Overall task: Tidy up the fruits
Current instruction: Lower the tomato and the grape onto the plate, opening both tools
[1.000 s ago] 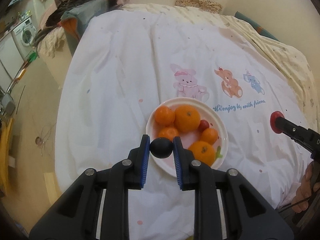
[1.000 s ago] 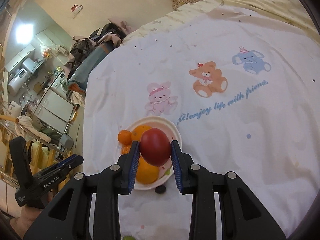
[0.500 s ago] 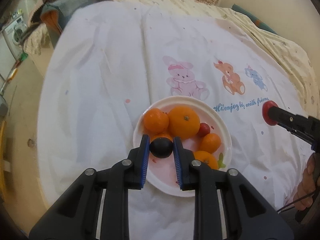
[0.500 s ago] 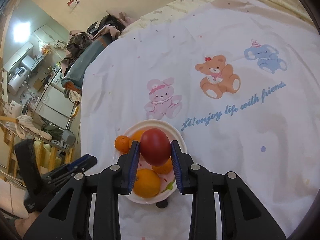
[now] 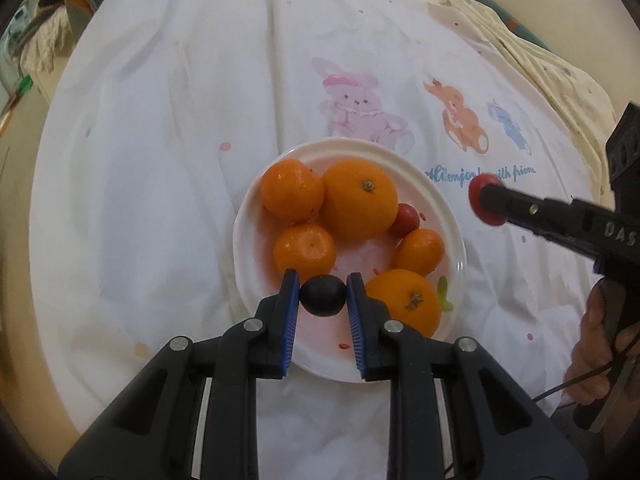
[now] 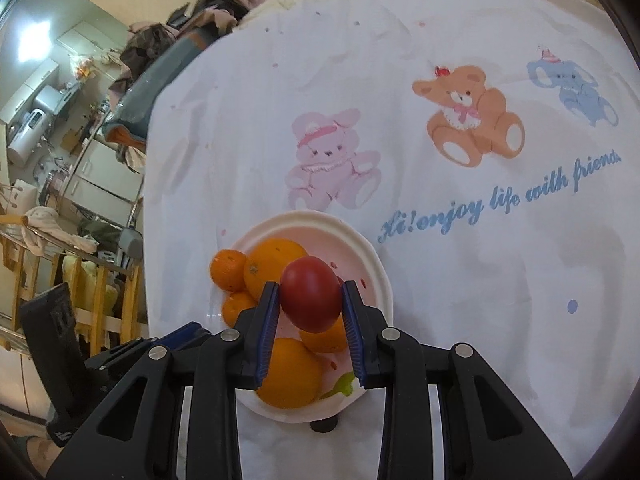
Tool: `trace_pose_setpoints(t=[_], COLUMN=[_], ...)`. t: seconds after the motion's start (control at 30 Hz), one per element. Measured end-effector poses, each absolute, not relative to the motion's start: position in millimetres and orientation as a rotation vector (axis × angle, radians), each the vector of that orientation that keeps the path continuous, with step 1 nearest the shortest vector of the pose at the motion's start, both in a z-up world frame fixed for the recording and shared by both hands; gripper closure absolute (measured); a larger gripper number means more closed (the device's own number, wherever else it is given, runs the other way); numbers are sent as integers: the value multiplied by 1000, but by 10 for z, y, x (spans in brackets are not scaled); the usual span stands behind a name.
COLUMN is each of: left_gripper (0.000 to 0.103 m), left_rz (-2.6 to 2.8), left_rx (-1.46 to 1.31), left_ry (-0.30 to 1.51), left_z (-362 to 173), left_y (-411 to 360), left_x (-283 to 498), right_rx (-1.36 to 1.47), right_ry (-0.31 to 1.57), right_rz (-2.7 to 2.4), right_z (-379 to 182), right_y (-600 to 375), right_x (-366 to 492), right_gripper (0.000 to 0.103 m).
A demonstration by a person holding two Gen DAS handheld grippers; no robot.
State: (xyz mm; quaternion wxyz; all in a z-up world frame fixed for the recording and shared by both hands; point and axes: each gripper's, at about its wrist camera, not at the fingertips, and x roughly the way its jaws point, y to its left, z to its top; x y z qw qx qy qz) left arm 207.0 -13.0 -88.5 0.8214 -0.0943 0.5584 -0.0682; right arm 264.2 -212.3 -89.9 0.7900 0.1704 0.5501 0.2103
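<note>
Five oranges [image 5: 357, 204], two tomatoes [image 6: 311, 298], one dark plum [image 5: 323, 294], one plate [image 5: 448, 216]

Your left gripper [image 5: 323, 294] is matt black plastic with ribbed blue pads [image 5: 291, 316] and bright metal pivot pins; it pinches a smooth, dull dark plum [image 5: 322, 295]. Below it the plate [image 5: 450, 216] looks glossy white, plastic or ceramic, you cannot tell which. The oranges [image 5: 358, 199] have pitted, slightly shiny peel. Your right gripper [image 6: 309, 322] holds a smooth, glossy red tomato [image 6: 310, 299]. Across the frame's centre, the white bedsheet [image 6: 460, 264] is soft, wrinkled matt cloth with printed animals.
</note>
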Motion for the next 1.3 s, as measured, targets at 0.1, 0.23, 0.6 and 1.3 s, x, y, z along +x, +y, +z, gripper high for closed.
trace_pose_setpoints(t=[0.1,0.23,0.6,1.3], left_gripper=[82,82,72,20], left_rz=[-157,-170,-204,-52], left_rx=[-235,-243,-263,-185], left_ry=[1206,1216,1227,1069], left_z=[-925,-948,-967,-584], left_y=[-129,-174,-222,-66], left_x=[2090,2112,2163,1990], right_rx=[376,361,369,383], right_ry=[1225,1257,1263,1120], right_rz=[439,419,388,379], right_z=[-1011,-1116,-1164,-653], right_y=[-2120,-2110,-2174,-2273], right_x=[2656,2646,2646,2479], right_gripper=[70,69,67,37])
